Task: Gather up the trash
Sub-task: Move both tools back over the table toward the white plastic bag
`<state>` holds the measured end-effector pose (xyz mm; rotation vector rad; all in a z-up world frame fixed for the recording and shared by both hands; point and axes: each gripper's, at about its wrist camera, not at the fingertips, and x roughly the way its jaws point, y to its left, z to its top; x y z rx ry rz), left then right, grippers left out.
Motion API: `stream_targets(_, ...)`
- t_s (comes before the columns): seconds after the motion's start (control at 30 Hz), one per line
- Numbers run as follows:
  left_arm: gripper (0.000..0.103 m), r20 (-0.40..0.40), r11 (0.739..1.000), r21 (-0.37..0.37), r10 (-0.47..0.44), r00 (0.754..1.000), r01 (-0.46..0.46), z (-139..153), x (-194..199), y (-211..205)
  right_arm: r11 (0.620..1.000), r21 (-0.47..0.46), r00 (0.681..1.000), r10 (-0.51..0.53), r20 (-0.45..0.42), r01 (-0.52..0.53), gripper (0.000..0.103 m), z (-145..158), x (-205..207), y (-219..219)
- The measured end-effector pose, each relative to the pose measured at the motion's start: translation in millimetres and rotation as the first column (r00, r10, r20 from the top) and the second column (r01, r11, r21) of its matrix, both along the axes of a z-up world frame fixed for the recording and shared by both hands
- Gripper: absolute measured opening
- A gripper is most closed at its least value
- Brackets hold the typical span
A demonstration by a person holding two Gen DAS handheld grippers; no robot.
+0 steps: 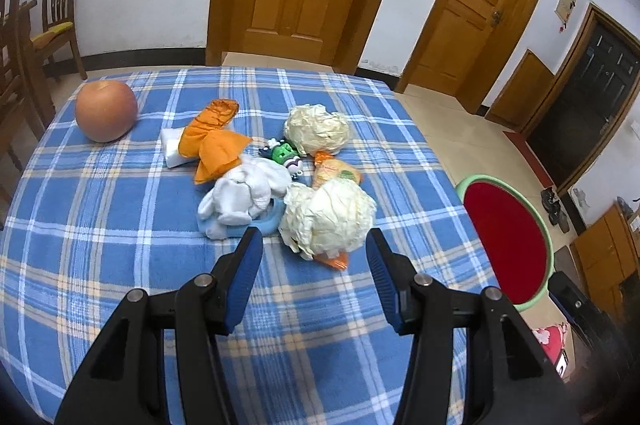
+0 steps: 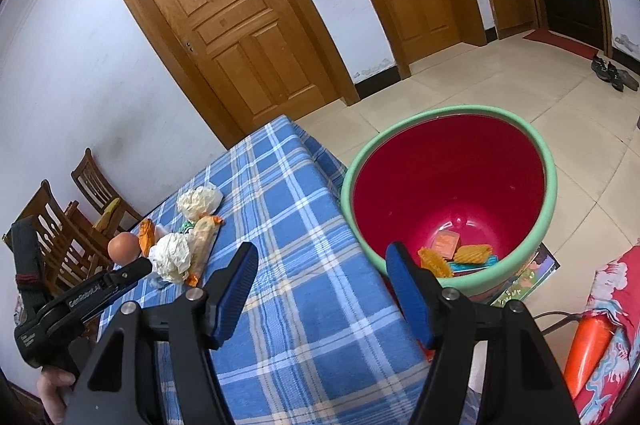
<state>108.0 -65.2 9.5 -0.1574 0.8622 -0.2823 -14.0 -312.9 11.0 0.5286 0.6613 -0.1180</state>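
Note:
On the blue plaid tablecloth (image 1: 120, 265) lies a heap of litter. It holds two crumpled paper balls (image 1: 326, 219) (image 1: 316, 129), an orange snack packet (image 1: 336, 173), an orange wrapper (image 1: 216, 137), a white cloth (image 1: 248, 197) and a small green toy (image 1: 286, 153). My left gripper (image 1: 312, 239) is open just short of the nearer ball, touching nothing. My right gripper (image 2: 320, 251) is open and empty, straddling the table edge beside the red bin (image 2: 440, 113). Orange wrappers (image 2: 472, 253) and a card lie on the bin's bottom.
An apple (image 1: 106, 111) sits at the far left of the table. The green-rimmed bin (image 1: 492, 179) stands on the floor off the table's right edge. Wooden chairs (image 1: 60, 9) stand to the left, doors behind. A hand (image 2: 52, 389) holds the left tool.

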Motion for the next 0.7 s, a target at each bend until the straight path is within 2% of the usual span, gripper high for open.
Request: stream_targets(0.7, 0.054, -0.019, 0.997, 0.065, -0.039, 0.999, 0.041, -23, 30, -33, 1.000, 0.010, 0.999, -0.017, -0.038, 0.017, 0.070, -12, 4, -5)
